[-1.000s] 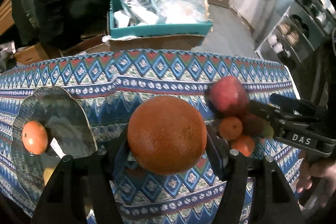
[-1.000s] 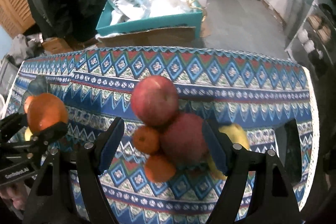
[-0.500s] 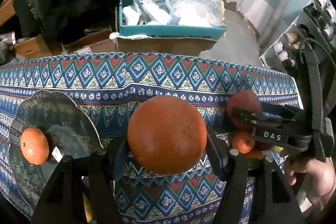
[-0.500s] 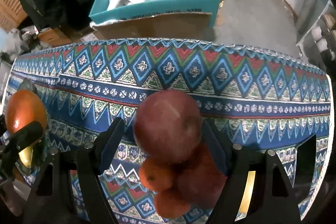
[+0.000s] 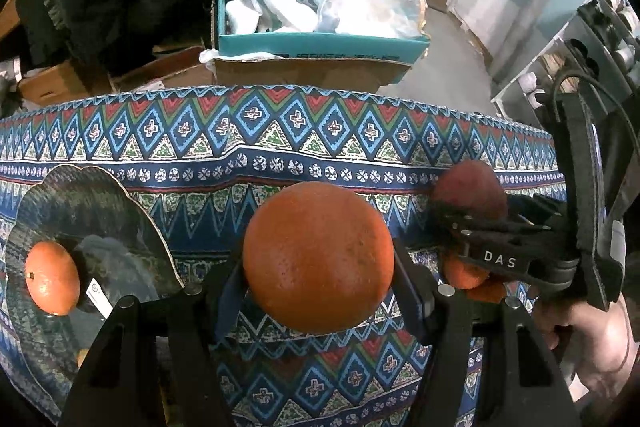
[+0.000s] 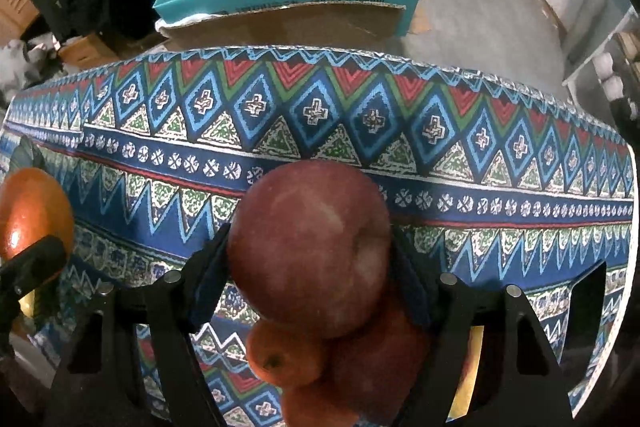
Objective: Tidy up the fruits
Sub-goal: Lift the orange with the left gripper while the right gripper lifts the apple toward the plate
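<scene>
Fruit pile crowds right; tablecloth centre bare.

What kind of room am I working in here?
Probably a cluttered home storage or utility room: a table under a patterned cloth, a teal box of bags on the concrete floor, peeling wall paint.

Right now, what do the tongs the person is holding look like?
Both tongs are black. The left tongs have two chunky angular fingers with round silver bolts and blue pads inside. The right tongs match them. Seen from the left camera, the right tongs carry white letters "DAS" on the side, a black strap and thin black cables behind. The bare hand gripping them shows no sleeve.
</scene>
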`<state>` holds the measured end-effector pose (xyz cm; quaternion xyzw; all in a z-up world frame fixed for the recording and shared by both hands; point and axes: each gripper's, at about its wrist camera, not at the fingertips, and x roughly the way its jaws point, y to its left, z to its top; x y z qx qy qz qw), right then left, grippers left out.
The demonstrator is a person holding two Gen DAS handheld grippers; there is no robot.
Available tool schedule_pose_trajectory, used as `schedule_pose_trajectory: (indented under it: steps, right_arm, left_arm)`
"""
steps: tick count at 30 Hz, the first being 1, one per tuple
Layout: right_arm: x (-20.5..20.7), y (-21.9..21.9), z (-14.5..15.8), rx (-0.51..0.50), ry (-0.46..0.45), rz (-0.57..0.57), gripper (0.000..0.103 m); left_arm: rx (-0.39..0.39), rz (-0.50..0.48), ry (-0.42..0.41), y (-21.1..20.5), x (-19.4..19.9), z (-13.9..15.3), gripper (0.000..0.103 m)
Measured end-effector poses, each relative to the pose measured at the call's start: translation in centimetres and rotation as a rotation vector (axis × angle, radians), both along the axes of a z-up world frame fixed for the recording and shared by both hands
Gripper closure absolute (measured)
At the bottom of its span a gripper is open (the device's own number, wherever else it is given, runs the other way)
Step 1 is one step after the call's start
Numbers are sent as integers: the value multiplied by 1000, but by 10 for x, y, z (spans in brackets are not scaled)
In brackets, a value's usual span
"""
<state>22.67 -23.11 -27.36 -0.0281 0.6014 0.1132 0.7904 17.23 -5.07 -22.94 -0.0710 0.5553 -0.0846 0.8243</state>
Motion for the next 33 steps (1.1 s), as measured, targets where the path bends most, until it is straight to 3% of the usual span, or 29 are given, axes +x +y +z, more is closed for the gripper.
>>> schedule_pose_trajectory:
  steps: [12, 33]
  right_arm:
    - [-26, -5, 25, 10, -105, -3, 29]
    - [-76, -5, 118, 72, -287, -4, 29]
  left_arm:
    - [9, 0, -45, 5, -13, 22, 36]
    - [15, -11, -174, 10, -66, 85, 36]
